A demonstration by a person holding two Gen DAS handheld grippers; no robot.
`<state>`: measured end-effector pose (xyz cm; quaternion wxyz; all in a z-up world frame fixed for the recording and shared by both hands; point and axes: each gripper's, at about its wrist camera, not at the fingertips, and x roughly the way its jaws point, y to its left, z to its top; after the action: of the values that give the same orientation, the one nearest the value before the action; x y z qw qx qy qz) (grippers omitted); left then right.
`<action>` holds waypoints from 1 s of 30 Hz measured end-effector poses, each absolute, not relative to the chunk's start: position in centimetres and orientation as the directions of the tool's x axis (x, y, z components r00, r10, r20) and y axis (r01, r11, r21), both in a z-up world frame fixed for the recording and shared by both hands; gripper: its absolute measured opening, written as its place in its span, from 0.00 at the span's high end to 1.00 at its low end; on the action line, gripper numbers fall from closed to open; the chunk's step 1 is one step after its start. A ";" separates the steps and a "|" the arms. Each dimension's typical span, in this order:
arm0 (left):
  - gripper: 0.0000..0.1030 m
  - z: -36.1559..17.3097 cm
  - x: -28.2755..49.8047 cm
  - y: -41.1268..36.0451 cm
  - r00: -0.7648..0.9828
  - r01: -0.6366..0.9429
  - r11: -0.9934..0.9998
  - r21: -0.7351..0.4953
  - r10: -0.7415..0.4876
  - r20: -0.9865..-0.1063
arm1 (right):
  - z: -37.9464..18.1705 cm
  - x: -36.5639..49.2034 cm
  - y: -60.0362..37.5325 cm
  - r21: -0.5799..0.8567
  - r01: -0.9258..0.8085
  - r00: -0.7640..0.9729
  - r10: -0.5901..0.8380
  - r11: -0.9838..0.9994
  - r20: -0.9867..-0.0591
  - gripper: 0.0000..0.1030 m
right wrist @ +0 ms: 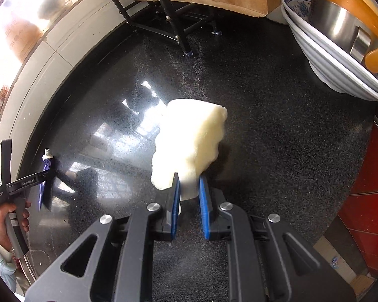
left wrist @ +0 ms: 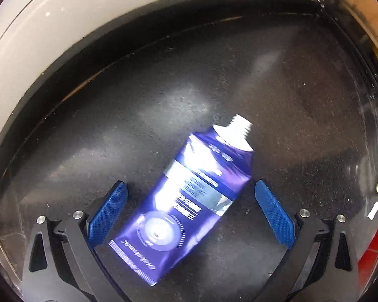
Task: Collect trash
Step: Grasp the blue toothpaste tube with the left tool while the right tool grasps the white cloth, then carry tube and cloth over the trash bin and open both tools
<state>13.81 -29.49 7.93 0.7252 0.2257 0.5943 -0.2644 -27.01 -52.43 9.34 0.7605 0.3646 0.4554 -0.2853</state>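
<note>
A squashed purple tube (left wrist: 189,196) with a white threaded neck and no cap lies flat on the black speckled counter (left wrist: 277,100). My left gripper (left wrist: 191,183) points down over it, open, with the tube between the blue pads (left wrist: 108,211); the pads stand apart from its sides. In the right wrist view the same tube (right wrist: 46,166) shows at the far left under that gripper, which a hand (right wrist: 2,224) holds. My right gripper (right wrist: 189,178) is shut on a pale yellow sponge-like lump (right wrist: 189,141), held just above the counter (right wrist: 277,151).
A wooden board on a black wire rack (right wrist: 179,20) stands at the back. Stacked blue-and-white bowls (right wrist: 322,58) with a steel pot and an orange lid sit at the back right. A white tiled wall (left wrist: 50,30) borders the counter. Red cabinet fronts (right wrist: 365,214) drop off at the right.
</note>
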 end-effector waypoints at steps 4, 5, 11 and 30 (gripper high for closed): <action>0.37 9.2 12.8 -28.8 0.212 0.652 0.758 0.018 -0.160 -0.964 | 9.2 -26.7 -52.5 0.302 0.762 0.427 -0.093 0.573 -0.900 0.85; 0.49 9.7 12.8 -28.4 0.223 0.641 0.767 0.025 -0.155 -0.962 | 9.2 -26.5 -52.6 0.304 0.761 0.429 -0.093 0.573 -0.899 0.85; 0.50 10.8 13.6 -22.3 0.180 0.561 0.827 -0.036 -0.164 -0.970 | 9.4 -23.8 -53.0 0.312 0.728 0.449 -0.081 0.611 -0.890 0.85; 0.50 22.9 -3.7 20.8 0.434 -0.337 0.930 -0.146 0.016 -0.901 | 13.7 -2.9 -33.9 0.387 0.124 0.489 0.283 0.914 -0.825 0.85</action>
<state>-3.66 20.84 22.87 0.8327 -0.1543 0.5211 0.1060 -2.91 -33.93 13.73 0.8389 0.2021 0.5031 0.0475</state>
